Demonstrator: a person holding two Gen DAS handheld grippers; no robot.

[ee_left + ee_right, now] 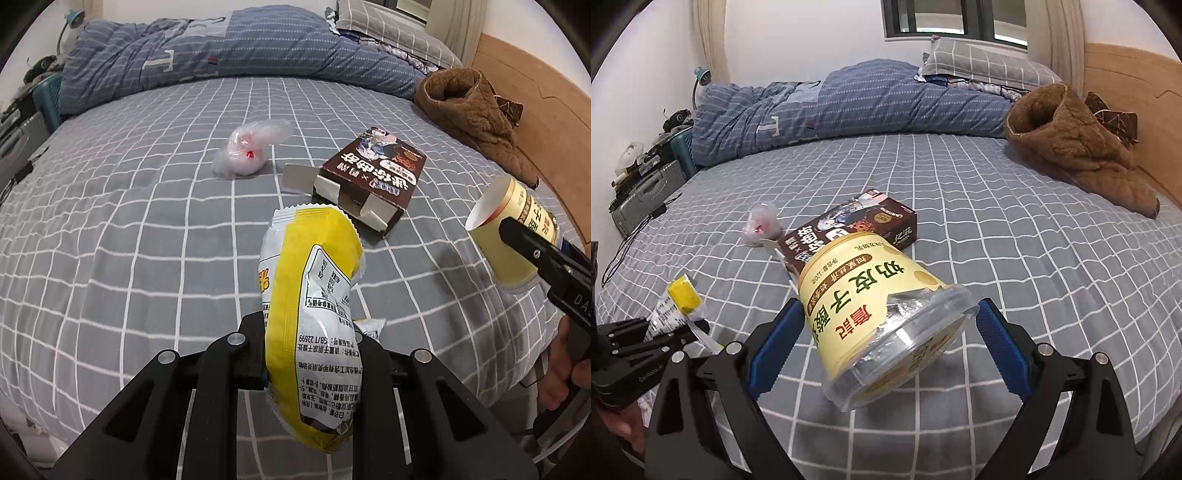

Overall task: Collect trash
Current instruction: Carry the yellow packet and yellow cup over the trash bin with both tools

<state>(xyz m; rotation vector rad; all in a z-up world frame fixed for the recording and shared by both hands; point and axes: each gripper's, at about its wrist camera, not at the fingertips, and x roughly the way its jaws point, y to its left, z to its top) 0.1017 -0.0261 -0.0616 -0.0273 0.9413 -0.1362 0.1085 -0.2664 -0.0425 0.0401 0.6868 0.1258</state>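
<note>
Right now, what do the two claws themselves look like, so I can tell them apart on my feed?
Both are black angular frames with silver round bolts at the joints. The right claw has blue serrated pads lining its fingers. The left claw shows plain black fingers and faint white lettering on its body.

You have four pieces of trash in sight: one yellow-and-white wrapper [310, 317], one yellow cup [882, 317], one brown box [365, 181] with its flaps open, and one crumpled plastic bag [247, 151]. Two of the four are off the bed [129, 240], one in each pair of tongs; two lie on it. You also have one brown coat [1071, 147], one blue quilt [849, 107], one checked pillow [982, 62].
</note>
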